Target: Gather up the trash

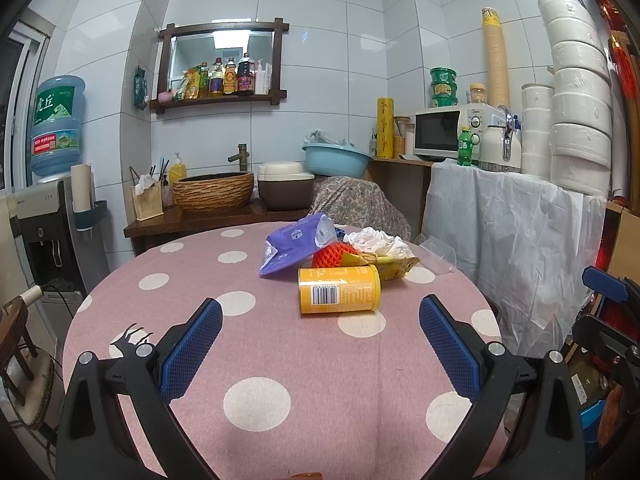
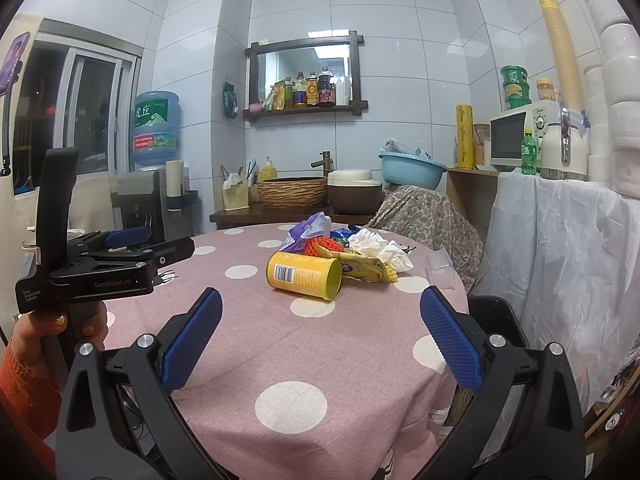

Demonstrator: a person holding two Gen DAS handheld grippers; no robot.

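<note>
A pile of trash lies on the round pink polka-dot table [image 1: 256, 360] [image 2: 320, 352]. A yellow can [image 1: 339, 289] [image 2: 304, 275] lies on its side nearest me. Behind it are a purple bag [image 1: 294, 246] [image 2: 306, 231], an orange foam net [image 1: 333, 255] [image 2: 325, 245], a yellow snack wrapper [image 1: 394, 268] [image 2: 366, 270] and crumpled white tissue [image 1: 378, 242] [image 2: 378, 249]. My left gripper [image 1: 320, 320] is open and empty, short of the can; it also shows in the right wrist view [image 2: 132, 246]. My right gripper [image 2: 320, 316] is open and empty, in front of the can.
A black bin [image 2: 496, 316] stands at the table's right edge. A white-draped counter [image 1: 516, 232] with a microwave [image 1: 444, 132] stands on the right. A sink counter [image 1: 216, 216] and a cloth-covered chair [image 1: 356, 200] stand behind the table. A water dispenser [image 1: 52, 216] is on the left.
</note>
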